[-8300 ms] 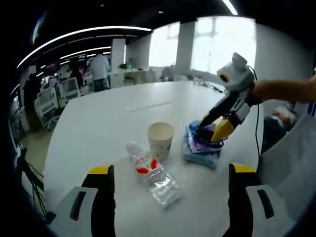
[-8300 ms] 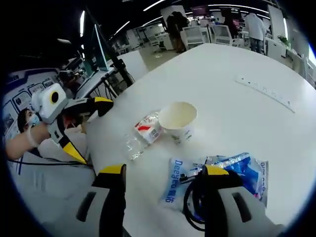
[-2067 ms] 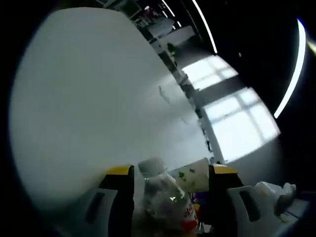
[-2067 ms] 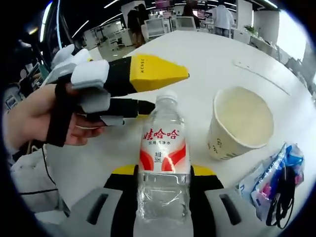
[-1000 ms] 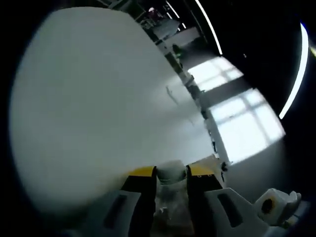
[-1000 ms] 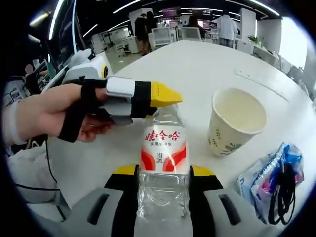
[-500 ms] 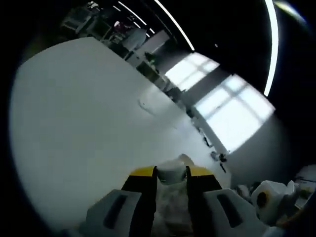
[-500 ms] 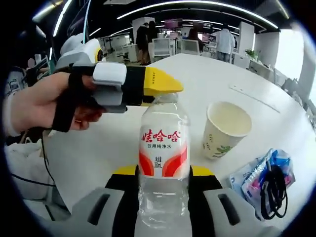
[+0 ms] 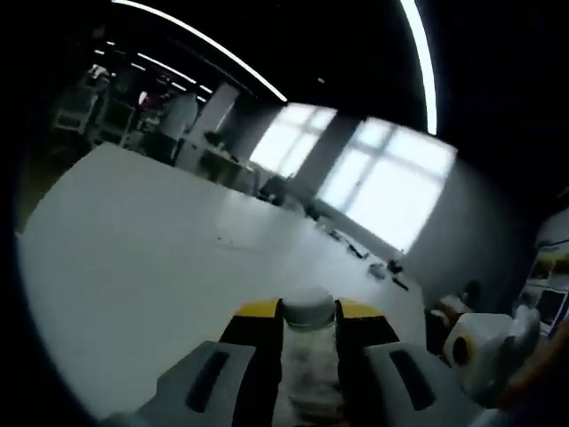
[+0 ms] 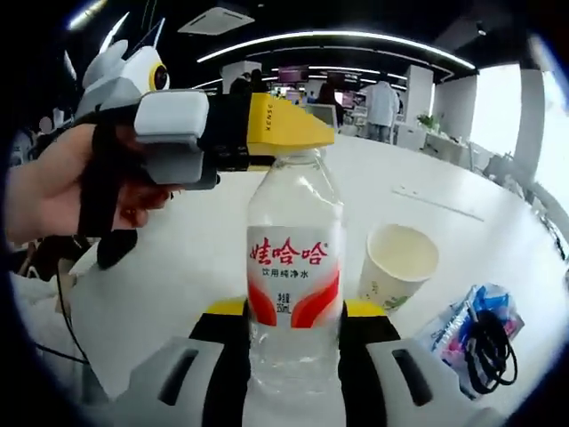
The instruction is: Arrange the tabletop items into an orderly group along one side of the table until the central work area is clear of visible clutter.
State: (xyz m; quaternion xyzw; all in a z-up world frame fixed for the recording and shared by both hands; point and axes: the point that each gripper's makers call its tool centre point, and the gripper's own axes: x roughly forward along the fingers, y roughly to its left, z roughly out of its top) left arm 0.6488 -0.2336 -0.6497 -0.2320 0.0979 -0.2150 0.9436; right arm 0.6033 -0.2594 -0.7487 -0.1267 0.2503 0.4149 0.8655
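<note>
Above the white table (image 10: pixel 498 240), between the two grippers, stands the clear water bottle (image 10: pixel 294 294) with its red and white label, upright and lifted: the right gripper (image 10: pixel 293 325) has its jaws closed against the lower body of the bottle, while the left gripper (image 10: pixel 289 133), seen coming in from the left of the right gripper view with a hand (image 10: pixel 53 191) strapped to it, is clamped on the white cap; in the left gripper view that cap (image 9: pixel 308 309) sits pinched between the yellow-tipped jaws of the same gripper (image 9: pixel 308 313). The step in hand looks like the handling of the bottle with both tools, either a twist of the cap or a carry to the edge of the table; which of the two cannot be told. The next move probably calls for keeping the bottle upright and setting it down at one side, close to the other items. Beyond it to the right stands an open paper cup (image 10: pixel 397 262), apart from the bottle, and further right lies a blue packet (image 10: pixel 453 334) with a coil of black cable (image 10: pixel 489 342) on it. The cup is nearest the bottle's path and light enough to tip if brushed
</note>
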